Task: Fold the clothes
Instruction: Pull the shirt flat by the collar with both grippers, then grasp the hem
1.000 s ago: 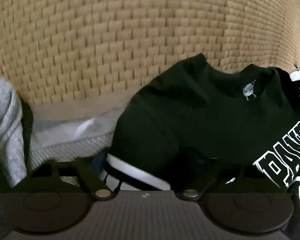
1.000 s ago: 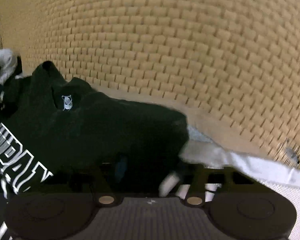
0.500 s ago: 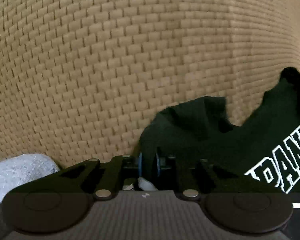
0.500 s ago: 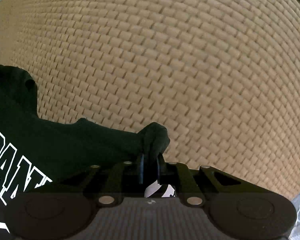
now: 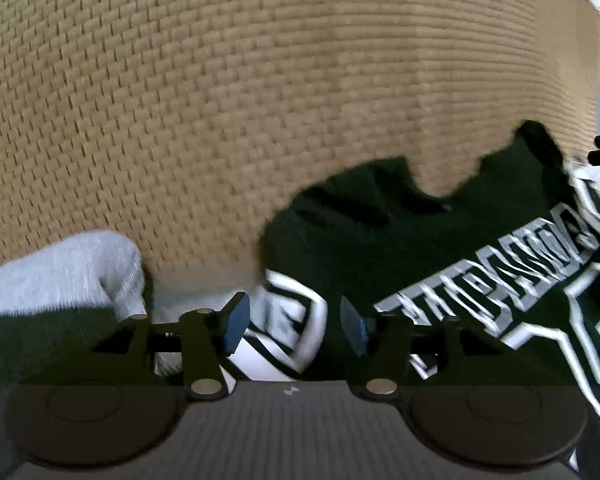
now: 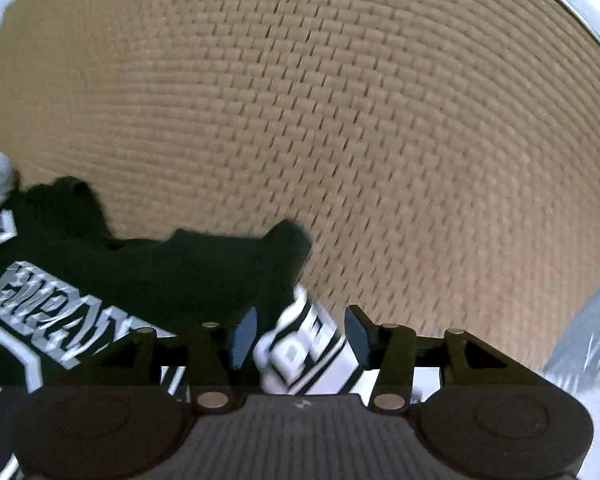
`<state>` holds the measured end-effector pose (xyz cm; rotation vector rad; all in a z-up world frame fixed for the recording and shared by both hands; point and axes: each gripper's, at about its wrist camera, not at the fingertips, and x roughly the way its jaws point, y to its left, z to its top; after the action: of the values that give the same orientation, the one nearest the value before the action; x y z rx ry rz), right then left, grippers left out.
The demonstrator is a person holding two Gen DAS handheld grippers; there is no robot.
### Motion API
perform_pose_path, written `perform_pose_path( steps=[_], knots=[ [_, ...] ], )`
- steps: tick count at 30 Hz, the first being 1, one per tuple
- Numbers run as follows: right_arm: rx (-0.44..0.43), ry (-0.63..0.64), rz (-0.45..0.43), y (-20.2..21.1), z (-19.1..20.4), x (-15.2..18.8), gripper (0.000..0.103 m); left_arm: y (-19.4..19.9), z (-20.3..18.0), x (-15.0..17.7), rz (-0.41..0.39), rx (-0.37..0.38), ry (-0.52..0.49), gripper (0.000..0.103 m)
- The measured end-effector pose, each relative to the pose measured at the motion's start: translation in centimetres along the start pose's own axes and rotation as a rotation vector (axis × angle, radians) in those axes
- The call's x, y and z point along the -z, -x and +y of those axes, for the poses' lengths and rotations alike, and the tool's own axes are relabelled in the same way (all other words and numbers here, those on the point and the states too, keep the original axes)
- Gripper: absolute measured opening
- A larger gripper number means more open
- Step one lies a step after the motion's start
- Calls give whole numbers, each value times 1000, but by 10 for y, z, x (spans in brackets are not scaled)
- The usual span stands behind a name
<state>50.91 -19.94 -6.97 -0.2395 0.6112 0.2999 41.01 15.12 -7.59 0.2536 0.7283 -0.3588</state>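
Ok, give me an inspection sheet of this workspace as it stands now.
Surface: tan woven mat, bare beyond the garment.
Job's things: dark green jersey with white lettering, lying on the mat; a white-striped sleeve end sits at each gripper.
Clutter: grey fabric at the jersey's left; pale cloth at the right edge.
Grippers: left gripper open, sleeve end between its fingers; right gripper open, likewise.
Cables: nothing seen.
Surroundings: white edge past the mat; the rest is out of view.

The black jersey (image 5: 440,248) runs off the frame's right edge, its white lettering motion-blurred and unreadable.
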Motion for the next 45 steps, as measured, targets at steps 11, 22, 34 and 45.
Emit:
perform_pose_path(
  steps=[11,22,34,45],
  knots=[
    [-109,-152,163,76,29,109,52,63,-69,70,95,87,63,55],
    [-181,-322,275,148,26,207,46,131,-105,121,138,72,-18,56],
    [-433,-361,272,182,60,242,29,187,-119,143,167,114,100,62],
    [-434,-391,225,204,43,250,5,184,-136,149,283,51,37,62]
  ],
)
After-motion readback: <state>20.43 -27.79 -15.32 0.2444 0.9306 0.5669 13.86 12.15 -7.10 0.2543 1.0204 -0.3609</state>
